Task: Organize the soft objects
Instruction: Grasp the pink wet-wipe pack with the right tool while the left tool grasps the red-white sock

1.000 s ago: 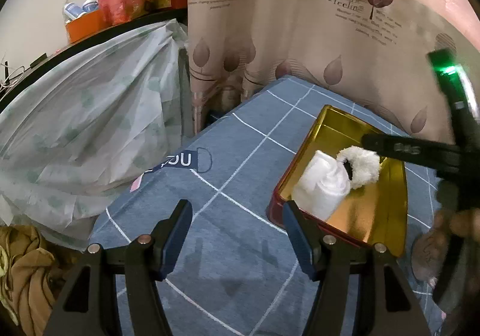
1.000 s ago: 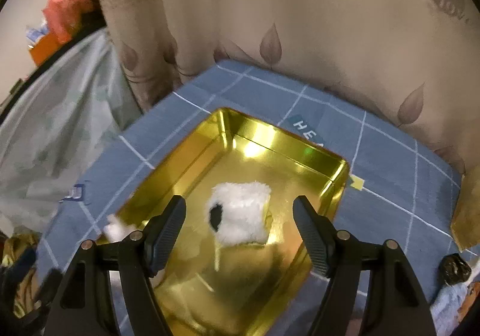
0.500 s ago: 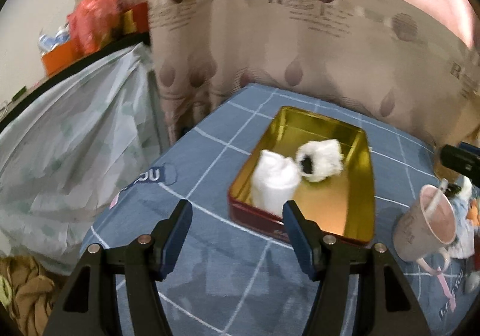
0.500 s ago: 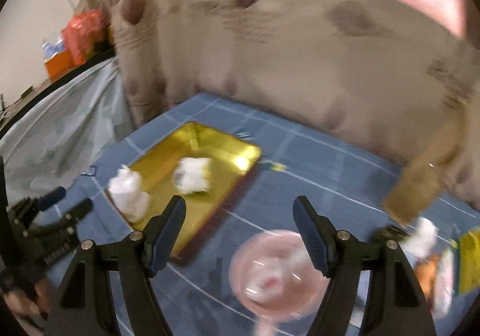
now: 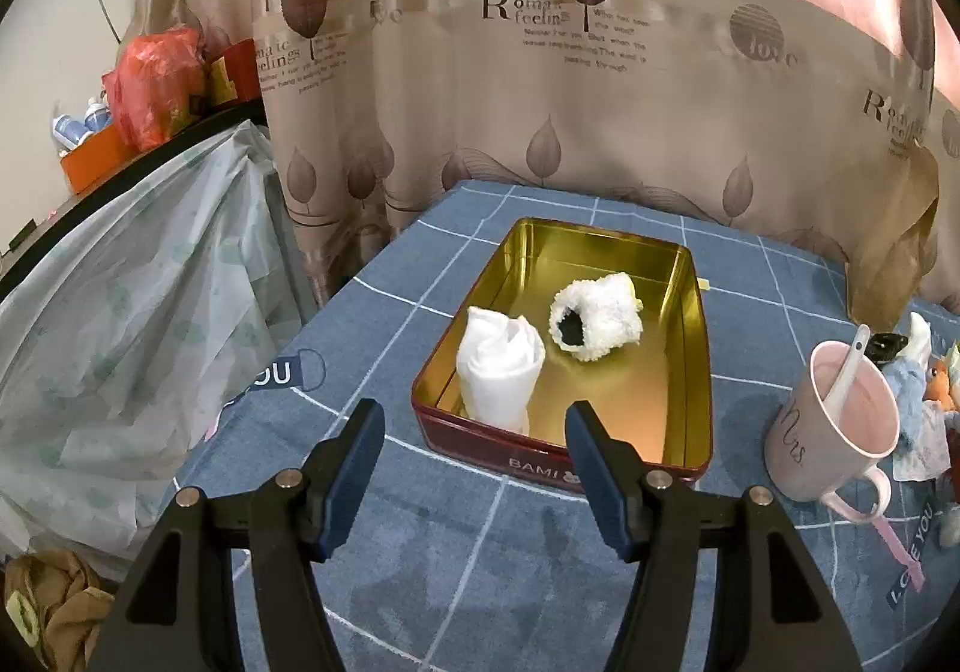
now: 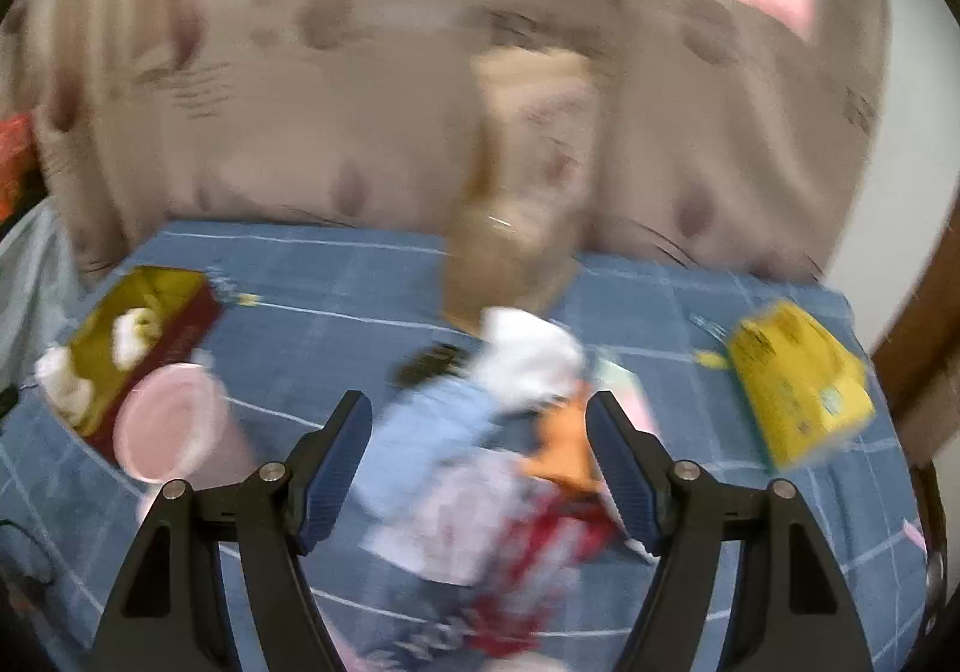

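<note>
A gold tin with red sides (image 5: 684, 372) sits on the blue checked cloth. In it lie a rolled white cloth (image 5: 498, 366) and a fluffy white sock roll with a dark opening (image 5: 597, 315). My left gripper (image 5: 474, 450) is open and empty, just in front of the tin's near wall. My right gripper (image 6: 480, 450) is open and empty above a blurred pile of soft items (image 6: 480, 462): white, light blue, orange and red-checked pieces. The tin also shows in the right wrist view (image 6: 180, 318) at far left.
A pink mug with a spoon (image 5: 840, 420) stands right of the tin, also seen in the right wrist view (image 6: 174, 426). A yellow box (image 6: 804, 372) lies at right. A leaf-print curtain (image 5: 540, 72) hangs behind. A plastic-covered heap (image 5: 120, 312) lies left of the table.
My right gripper has swung right, away from the tin, to above the pile of soft items. My left gripper has turned right so the tin sits centred ahead. Both stay open.
</note>
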